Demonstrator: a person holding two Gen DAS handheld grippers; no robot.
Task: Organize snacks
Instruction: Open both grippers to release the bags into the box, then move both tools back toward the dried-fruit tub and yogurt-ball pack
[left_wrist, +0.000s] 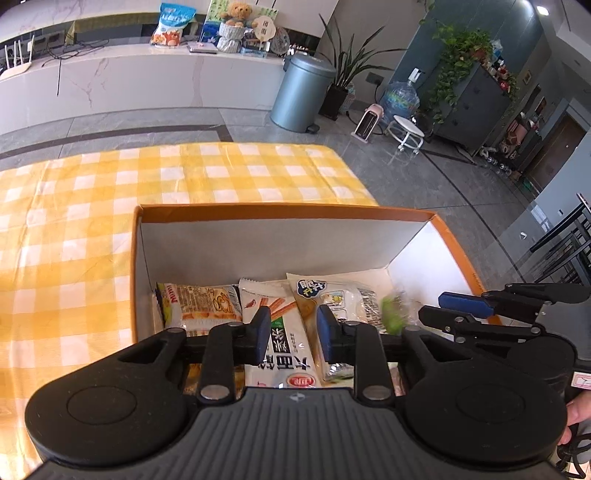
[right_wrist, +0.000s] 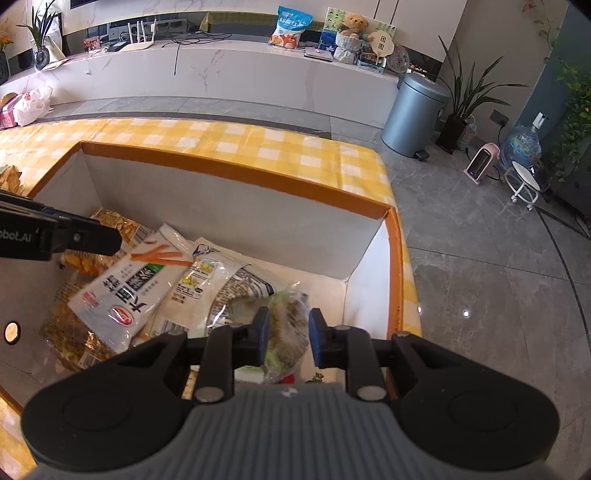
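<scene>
An orange-rimmed cardboard box (left_wrist: 280, 212) stands on the yellow checked tablecloth and holds several snack packets. In the left wrist view my left gripper (left_wrist: 291, 330) is open and empty, hovering over a white packet with orange sticks (left_wrist: 280, 350). My right gripper (left_wrist: 436, 308) shows at the right, beside a blurred green packet (left_wrist: 393, 314). In the right wrist view the box (right_wrist: 236, 170) shows again; my right gripper (right_wrist: 285, 336) is open around that clear green packet (right_wrist: 286, 332), which looks loose between the pads. The white packet (right_wrist: 125, 291) lies to its left.
The tablecloth (left_wrist: 74, 221) stretches left of the box. The table's right edge runs just beyond the box (right_wrist: 402, 206), with grey floor past it. A grey bin (right_wrist: 413, 114) and a white counter (right_wrist: 221, 70) stand behind.
</scene>
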